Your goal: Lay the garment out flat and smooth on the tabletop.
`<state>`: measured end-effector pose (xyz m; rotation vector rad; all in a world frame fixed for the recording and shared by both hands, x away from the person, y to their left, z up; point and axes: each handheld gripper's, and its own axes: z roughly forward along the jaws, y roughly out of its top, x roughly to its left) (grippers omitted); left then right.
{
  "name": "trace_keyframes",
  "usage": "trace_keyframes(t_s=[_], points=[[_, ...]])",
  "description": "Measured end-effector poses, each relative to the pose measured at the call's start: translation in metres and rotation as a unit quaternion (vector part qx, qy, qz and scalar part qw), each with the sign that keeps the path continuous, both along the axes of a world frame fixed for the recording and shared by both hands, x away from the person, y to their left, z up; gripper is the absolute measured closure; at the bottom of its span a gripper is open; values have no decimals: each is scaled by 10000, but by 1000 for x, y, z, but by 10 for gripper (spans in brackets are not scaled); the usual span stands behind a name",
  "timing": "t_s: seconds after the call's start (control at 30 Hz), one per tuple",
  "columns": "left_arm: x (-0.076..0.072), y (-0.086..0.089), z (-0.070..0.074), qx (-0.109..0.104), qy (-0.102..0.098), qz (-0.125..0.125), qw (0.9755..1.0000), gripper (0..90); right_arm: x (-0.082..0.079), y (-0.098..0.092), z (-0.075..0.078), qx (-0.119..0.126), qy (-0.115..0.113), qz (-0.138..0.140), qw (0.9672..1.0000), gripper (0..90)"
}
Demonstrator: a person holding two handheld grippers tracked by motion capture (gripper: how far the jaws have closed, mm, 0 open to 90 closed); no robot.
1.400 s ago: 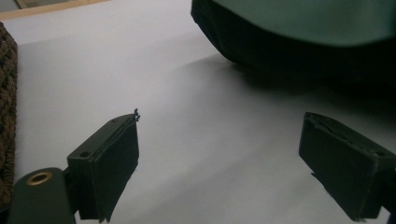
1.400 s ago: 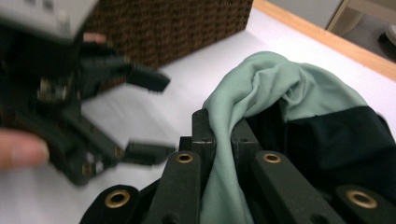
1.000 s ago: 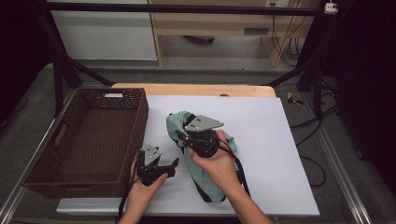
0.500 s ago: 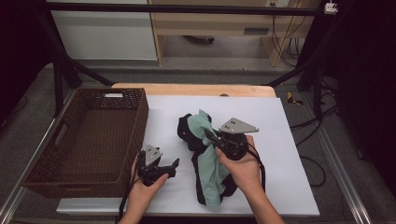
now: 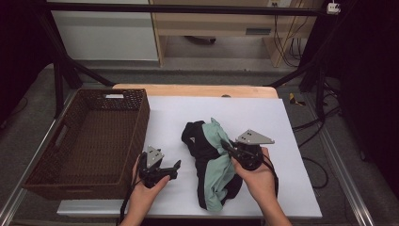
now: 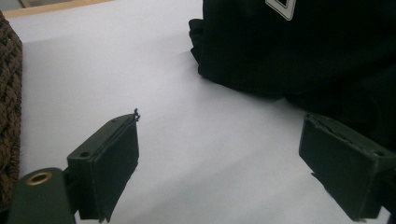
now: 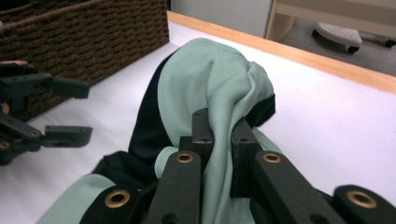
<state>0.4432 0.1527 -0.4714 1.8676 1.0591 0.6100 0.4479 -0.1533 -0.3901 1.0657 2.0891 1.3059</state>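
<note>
On the white table top [image 5: 291, 141], a crumpled garment of mint-green and black fabric [image 5: 211, 165] lies in a loose heap near the middle, well apart from the table's far wooden edge [image 5: 193, 90]. The right gripper [image 7: 219, 126] is clenched on a raised fold of the mint-green cloth, the fabric pinched between its two black jaws and draped over their tips. The left gripper [image 5: 175, 165] rests just beside the heap on the side toward the basket, its jaws spread wide with nothing between them; its own view shows the black part of the garment close ahead, bearing a small white label [image 6: 280, 7].

Soft and limp, the cloth looks light and will likely sag and trail from any single pinch, so a second hold on a far edge or corner would seem the surer way to lift or spread it. Smooth fabric of this kind may slip from a shallow bite; a thick fold gives better purchase.

At the table's left stands a rectangular dark-brown woven wicker basket [image 5: 47, 174], with a cut-out handle [image 5: 60, 136] in its side wall. It holds no clothing; a small white tag [image 5: 114, 96] shows at its far rim.
</note>
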Motion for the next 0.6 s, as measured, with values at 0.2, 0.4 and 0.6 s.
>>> trace_keyframes(t_s=[0.2,0.4,0.6], points=[[0,0,0,0,-1,-4,10000,119,-5,-13,-10,1,59,-103,9999,838],[0,-1,0,22,-3,-7,10000,119,-9,-30,-22,-80,159,-227,9996,837],[-1,-1,-1,38,-2,1,10000,120,-9,-48,-30,-27,234,-432,9988,836]])
